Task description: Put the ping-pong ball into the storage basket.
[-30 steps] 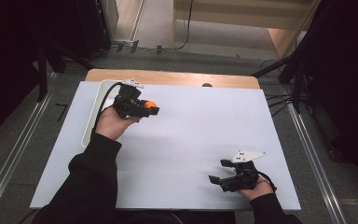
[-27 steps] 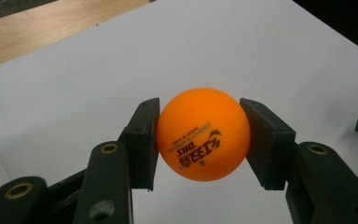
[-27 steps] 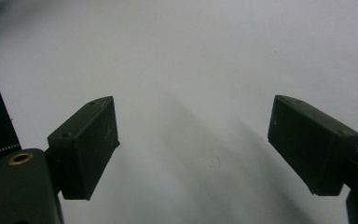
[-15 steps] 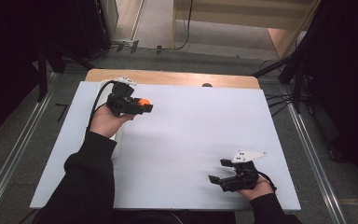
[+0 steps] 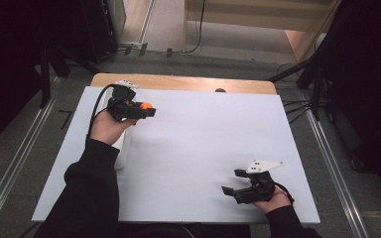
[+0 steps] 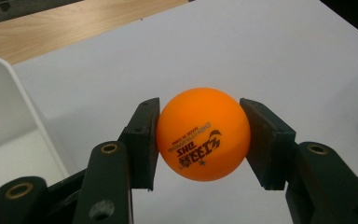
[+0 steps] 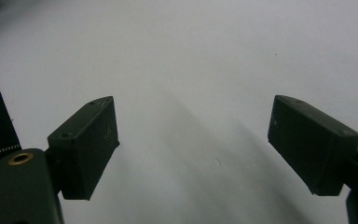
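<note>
White surface [image 5: 198, 148] lies bare between the hands, its far-left edge near the left claw [image 5: 148, 110] clamped on a small orange plastic ball [image 6: 203, 133]; the right claw [image 5: 232, 184] gapes apart.

The orange ball [image 6: 203, 134] looks like smooth matt plastic with dark print. The pads [image 6: 141, 140] gripping it are dull black plastic. The white sheet [image 5: 203, 148] is matt; the table edge [image 5: 178, 82] is pale wood.
</note>
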The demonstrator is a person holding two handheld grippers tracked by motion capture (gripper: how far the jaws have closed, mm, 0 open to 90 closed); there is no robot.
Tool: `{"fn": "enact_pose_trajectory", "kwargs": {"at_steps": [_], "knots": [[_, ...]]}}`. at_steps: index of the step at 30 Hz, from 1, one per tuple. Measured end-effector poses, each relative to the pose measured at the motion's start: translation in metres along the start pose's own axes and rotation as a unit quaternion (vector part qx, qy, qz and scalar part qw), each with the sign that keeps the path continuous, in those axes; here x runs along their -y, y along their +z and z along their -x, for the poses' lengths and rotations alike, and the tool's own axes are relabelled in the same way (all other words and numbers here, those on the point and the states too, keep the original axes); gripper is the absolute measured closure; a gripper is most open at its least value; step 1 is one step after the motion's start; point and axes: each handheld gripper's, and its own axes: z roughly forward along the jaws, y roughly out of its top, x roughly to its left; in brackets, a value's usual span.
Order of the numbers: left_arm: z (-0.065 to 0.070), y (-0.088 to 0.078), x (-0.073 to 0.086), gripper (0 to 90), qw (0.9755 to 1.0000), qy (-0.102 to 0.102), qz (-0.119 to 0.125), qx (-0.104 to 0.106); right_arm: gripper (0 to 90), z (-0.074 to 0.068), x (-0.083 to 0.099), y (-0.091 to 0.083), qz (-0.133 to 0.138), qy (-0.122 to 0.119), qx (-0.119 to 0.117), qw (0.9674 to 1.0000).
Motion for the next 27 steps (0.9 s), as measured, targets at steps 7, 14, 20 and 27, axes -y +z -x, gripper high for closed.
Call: {"fn": "enact_pose_trajectory", "kwargs": {"at_steps": [7, 14, 20, 27], "knots": [[-0.007, -0.005, 0.001, 50.7, 0.9999, -0.008, 0.003, -0.014, 14.6, 0.0, 0.0, 0.0, -0.001, 0.0, 0.0, 1.0], [-0.014, -0.01, 0.003, 50.7, 0.9995, -0.014, 0.007, -0.025, 14.6, 0.0, 0.0, 0.0, -0.001, 0.0, 0.0, 1.0], [-0.018, -0.012, 0.004, 50.7, 0.999, -0.013, 0.003, -0.042, 14.5, 0.0, 0.0, 0.0, -0.002, 0.001, -0.001, 1.0], [-0.024, -0.017, 0.006, 50.7, 0.9983, -0.019, 0.007, -0.055, 14.5, 0.0, -0.001, 0.001, -0.006, 0.0, -0.004, 1.0]]}}
